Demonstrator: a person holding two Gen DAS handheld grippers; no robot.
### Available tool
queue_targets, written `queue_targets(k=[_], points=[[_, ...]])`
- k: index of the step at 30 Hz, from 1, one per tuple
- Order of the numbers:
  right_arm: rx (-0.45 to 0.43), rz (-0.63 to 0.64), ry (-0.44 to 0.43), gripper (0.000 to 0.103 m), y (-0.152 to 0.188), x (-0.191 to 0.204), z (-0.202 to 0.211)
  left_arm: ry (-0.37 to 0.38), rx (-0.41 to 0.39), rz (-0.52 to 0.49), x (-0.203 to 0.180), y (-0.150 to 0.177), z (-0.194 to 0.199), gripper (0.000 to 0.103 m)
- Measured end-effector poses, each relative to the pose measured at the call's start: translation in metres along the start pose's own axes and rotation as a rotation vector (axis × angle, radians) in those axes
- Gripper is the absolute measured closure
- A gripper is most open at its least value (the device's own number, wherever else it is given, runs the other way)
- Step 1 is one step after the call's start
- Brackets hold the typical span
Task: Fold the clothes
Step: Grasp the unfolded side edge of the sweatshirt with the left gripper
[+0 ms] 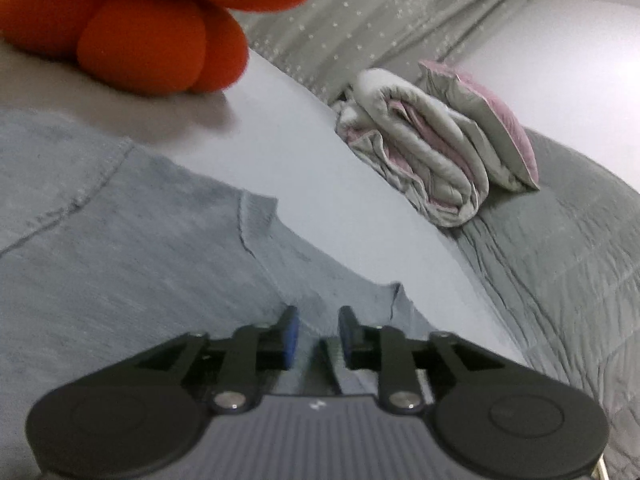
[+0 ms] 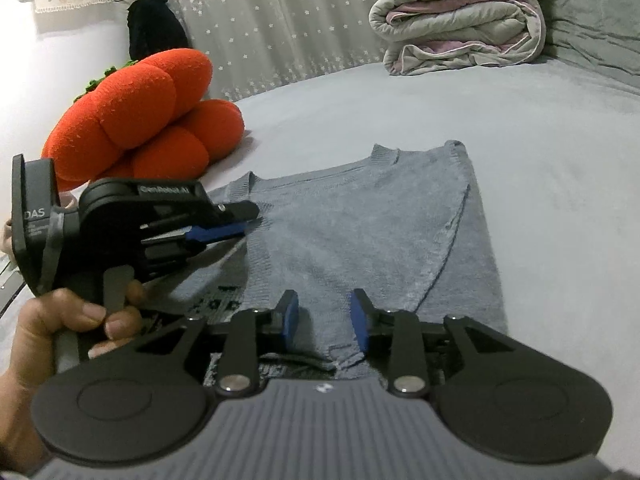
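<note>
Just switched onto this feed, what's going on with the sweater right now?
A person is folding a grey-blue knit sweater on a bed, with a handheld gripper in each hand. The sweater lies flat, partly folded. The left gripper is at its left edge; the right gripper hovers over the near hem. Both stand open, gripping nothing. An orange plush carrot and a rolled duvet lie further back.

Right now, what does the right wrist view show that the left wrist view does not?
Only the right wrist view shows the left hand-held gripper from the side, the person's hand holding it, a black object behind the orange plush, and the whole folded grey sweater.
Only the left wrist view shows the pink and grey pillow.
Both show the sweater, the orange plush, the rolled quilt, the curtain and the bed.
</note>
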State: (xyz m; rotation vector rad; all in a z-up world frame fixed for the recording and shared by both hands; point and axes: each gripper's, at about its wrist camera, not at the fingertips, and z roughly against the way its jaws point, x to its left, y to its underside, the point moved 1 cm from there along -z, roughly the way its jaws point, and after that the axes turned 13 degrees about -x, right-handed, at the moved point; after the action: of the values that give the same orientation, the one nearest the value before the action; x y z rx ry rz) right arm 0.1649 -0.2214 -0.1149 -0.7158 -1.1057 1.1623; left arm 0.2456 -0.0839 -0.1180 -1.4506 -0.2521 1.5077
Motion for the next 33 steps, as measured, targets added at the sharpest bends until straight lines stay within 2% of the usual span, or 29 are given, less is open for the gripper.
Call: queue_targets(k=[8, 12, 14, 24, 28, 30, 33], points=[[-0.001, -0.018, -0.024, 0.060, -0.001, -0.001, 0.000, -0.116, -0.010, -0.085, 0.003, -0.014, 0.028, 0.058], [-0.001, -0.036, -0.038, 0.057, -0.001, -0.003, 0.000, -0.213, -0.026, -0.162, 0.012, -0.026, 0.057, 0.055], [-0.001, -0.043, -0.043, 0.057, -0.001, -0.004, -0.001, -0.271, -0.037, -0.182, 0.021, -0.033, 0.074, 0.050], [0.000, -0.045, -0.049, 0.055, -0.001, -0.004, 0.000, -0.504, -0.100, -0.181, 0.071, -0.074, 0.144, 0.049], [0.000, -0.045, -0.052, 0.054, -0.001, -0.005, 0.000, -0.647, -0.139, -0.170, 0.095, -0.084, 0.161, 0.050], [0.000, -0.046, -0.053, 0.054, 0.000, -0.005, 0.000, -0.666, -0.151, -0.144, 0.106, -0.087, 0.163, 0.051], [0.000, -0.046, -0.053, 0.054, 0.000, -0.005, 0.000, -0.638, -0.173, -0.140, 0.116, -0.090, 0.161, 0.051]])
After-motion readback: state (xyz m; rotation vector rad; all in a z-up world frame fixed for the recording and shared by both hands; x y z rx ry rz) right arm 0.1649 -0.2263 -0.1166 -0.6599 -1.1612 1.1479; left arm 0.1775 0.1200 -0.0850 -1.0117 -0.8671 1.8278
